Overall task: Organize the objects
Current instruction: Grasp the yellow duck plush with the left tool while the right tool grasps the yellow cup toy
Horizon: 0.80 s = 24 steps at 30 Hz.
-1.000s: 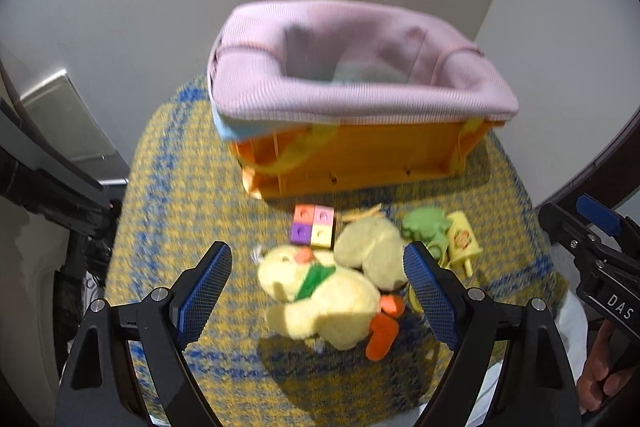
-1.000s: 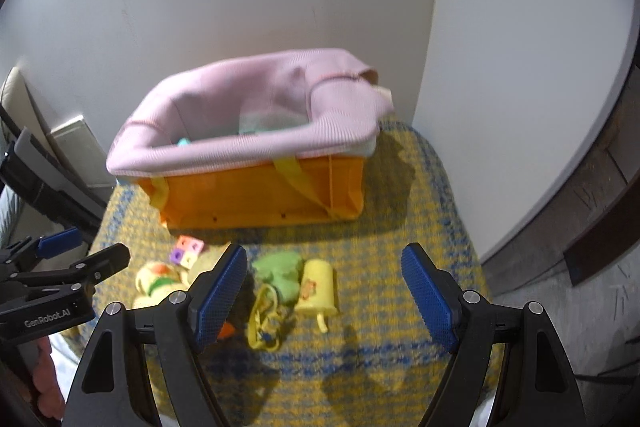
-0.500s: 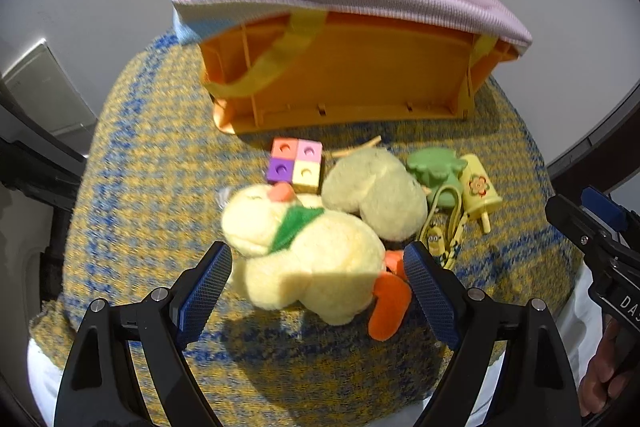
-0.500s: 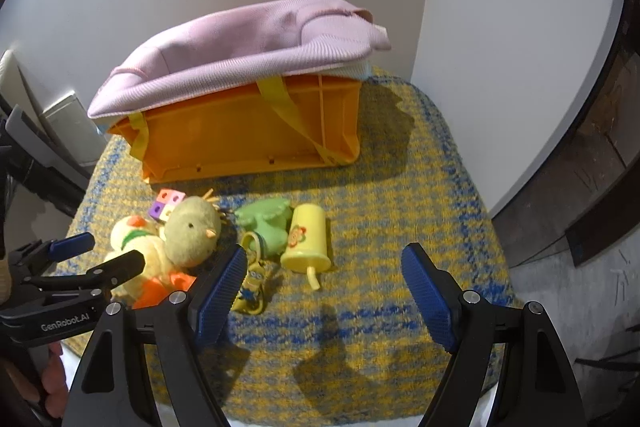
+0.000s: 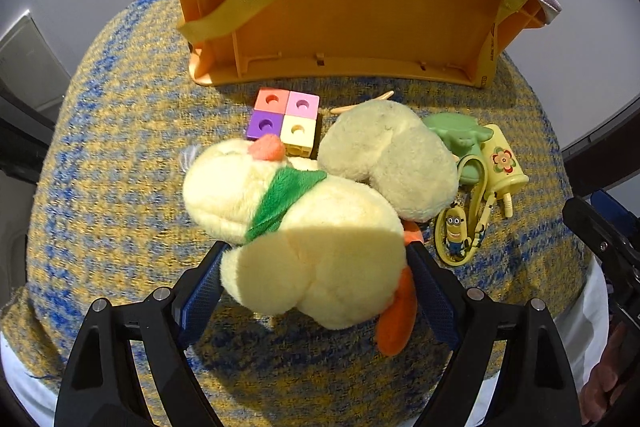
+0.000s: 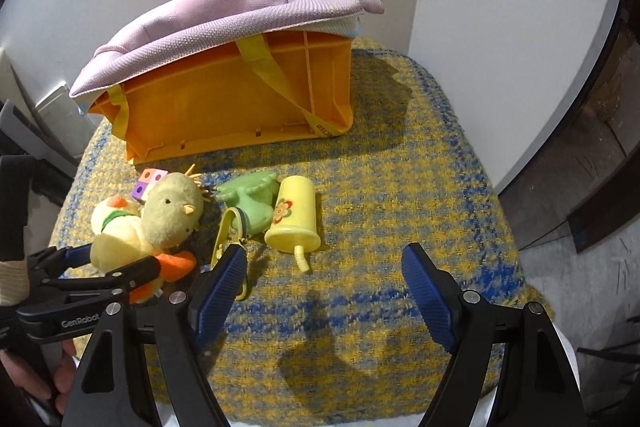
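Observation:
A yellow plush duck (image 5: pixel 304 239) with a green scarf lies on the woven cloth, its body between the open jaws of my left gripper (image 5: pixel 316 287); the jaws flank it without squeezing. It also shows in the right wrist view (image 6: pixel 120 231), with the left gripper (image 6: pixel 108 267) around it. A round plush chick (image 5: pixel 392 155) (image 6: pixel 172 213) leans on the duck. My right gripper (image 6: pixel 324 295) is open and empty, above bare cloth in front of a yellow sippy cup (image 6: pixel 294 215). The orange bin (image 5: pixel 340 11) (image 6: pixel 232 99) with a pink liner stands behind.
A four-colour block (image 5: pixel 284 121), a green toy (image 6: pixel 252 199), the cup (image 5: pixel 502 163) and a minion keyring (image 5: pixel 456 231) lie near the plush toys. The cloth (image 6: pixel 400 187) covers a small seat against white walls; its edges drop off at the front and sides.
My left gripper has moved forward and down until its open jaws sit around the plush duck. The right gripper has lowered and come a little closer to the toys.

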Available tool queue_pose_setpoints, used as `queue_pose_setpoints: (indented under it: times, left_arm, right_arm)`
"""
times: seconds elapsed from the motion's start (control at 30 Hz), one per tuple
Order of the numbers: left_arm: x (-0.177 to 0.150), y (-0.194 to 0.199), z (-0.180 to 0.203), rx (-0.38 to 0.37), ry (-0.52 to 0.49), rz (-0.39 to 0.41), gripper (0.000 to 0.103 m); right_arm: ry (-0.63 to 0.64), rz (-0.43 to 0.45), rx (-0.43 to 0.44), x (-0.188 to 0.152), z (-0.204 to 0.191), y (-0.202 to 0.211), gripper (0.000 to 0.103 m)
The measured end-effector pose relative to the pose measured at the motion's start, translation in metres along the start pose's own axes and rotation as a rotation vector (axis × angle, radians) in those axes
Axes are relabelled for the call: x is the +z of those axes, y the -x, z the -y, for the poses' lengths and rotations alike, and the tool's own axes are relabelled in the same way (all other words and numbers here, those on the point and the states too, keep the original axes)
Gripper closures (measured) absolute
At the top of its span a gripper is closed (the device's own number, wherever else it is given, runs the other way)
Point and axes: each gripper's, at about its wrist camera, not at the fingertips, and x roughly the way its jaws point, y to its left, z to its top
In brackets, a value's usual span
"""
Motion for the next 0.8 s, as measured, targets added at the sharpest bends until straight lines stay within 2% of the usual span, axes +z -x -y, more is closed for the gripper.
queue_pose_setpoints:
  times: [0.1,0.33,0.37,0.8]
  left_arm:
    - [-0.001,-0.002,0.003,-0.025,-0.011,-0.002,0.033]
    - [-0.005,0.008,0.007,-0.017,-0.030,0.018,0.046]
    - [-0.006,0.009,0.006,-0.016,-0.029,0.020,0.050]
    - [-0.012,0.035,-0.019,0.005,0.000,0.069,0.053]
  right_arm:
    - [-0.002,-0.004,-0.001,-0.001,0.001,-0.001,0.023]
    - [-0.003,0.000,-0.008,0.000,0.000,0.001,0.023]
    - [-0.002,0.002,-0.008,0.000,0.000,0.002,0.023]
    - [0.020,0.001,-0.002,0.002,-0.015,-0.006,0.023]
